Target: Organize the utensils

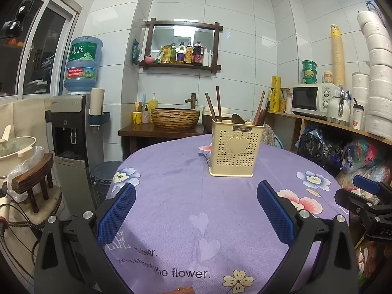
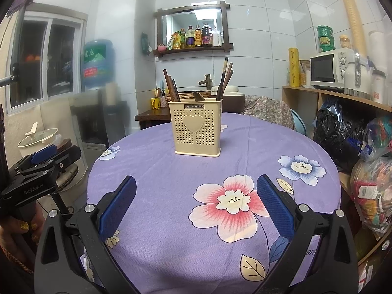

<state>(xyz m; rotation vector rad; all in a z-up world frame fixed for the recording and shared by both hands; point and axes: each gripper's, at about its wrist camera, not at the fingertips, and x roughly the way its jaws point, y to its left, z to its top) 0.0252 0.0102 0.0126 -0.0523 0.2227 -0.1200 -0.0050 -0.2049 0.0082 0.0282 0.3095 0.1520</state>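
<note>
A cream plastic utensil holder (image 1: 235,147) with small holes and a heart on its front stood upright on the round table, on the far part of the purple flowered tablecloth (image 1: 171,196). Inside it, dark brown chopsticks (image 1: 215,103) leaned at the left and at the right side, and the bowl of a wooden spoon (image 1: 238,118) showed between them, just above the rim.

The left gripper (image 1: 196,210) was held over the near part of the table, well apart from the holder. Its two blue fingers were spread wide and nothing was between them. The right gripper (image 2: 196,203) was also over the near part of the cloth, above a big pink flower print, with its blue fingers spread wide and empty.

In the right wrist view the left gripper appeared at the left edge, beside the table, and a hand (image 2: 17,230) with glitter nail polish held its handle.

Behind the table there were a woven basin (image 1: 175,117) on a dark wooden stand, a water dispenser (image 1: 71,127) at the left, and a white microwave (image 1: 313,100) on a shelf at the right.
</note>
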